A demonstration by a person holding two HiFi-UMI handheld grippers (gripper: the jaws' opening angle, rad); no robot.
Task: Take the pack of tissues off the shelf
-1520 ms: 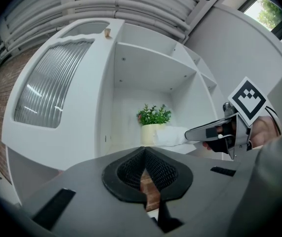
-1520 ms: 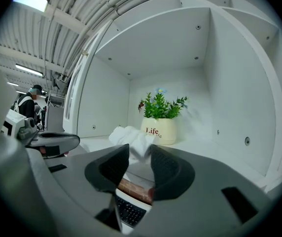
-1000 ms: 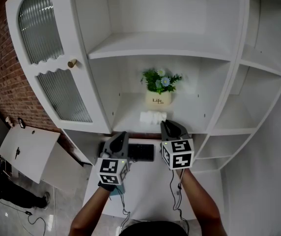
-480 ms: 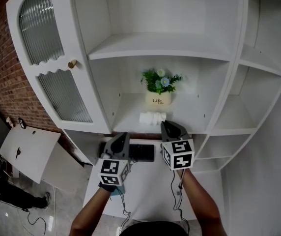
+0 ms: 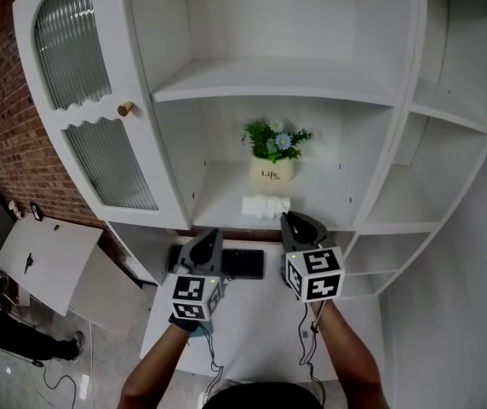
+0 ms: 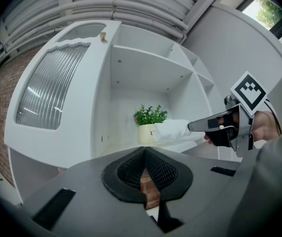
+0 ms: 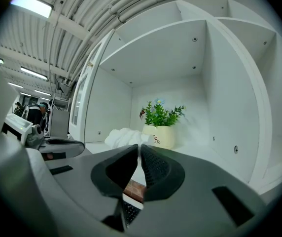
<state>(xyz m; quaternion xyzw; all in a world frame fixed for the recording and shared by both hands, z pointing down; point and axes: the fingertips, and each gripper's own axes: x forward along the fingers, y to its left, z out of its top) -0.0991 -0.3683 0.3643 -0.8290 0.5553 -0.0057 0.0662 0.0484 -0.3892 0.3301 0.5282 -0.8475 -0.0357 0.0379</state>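
The pack of tissues [image 5: 266, 205] lay untouched at the front edge of the middle shelf [image 5: 222, 203], just before the flower pot [image 5: 272, 173]. The right gripper [image 5: 289, 221] hung near that edge; its jaws had just been closing to an empty slit. The left gripper [image 5: 210, 237], pressed together and empty, sat lower. The approach was in hand, I judged: next the right jaws needed to spread around the pack

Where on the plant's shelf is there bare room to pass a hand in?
Bare white shelf board between the cream flowerpot and the right wall, and left of the white tissue pack to the left wall. Crowded at centre: the pack lies directly in front of the pot.
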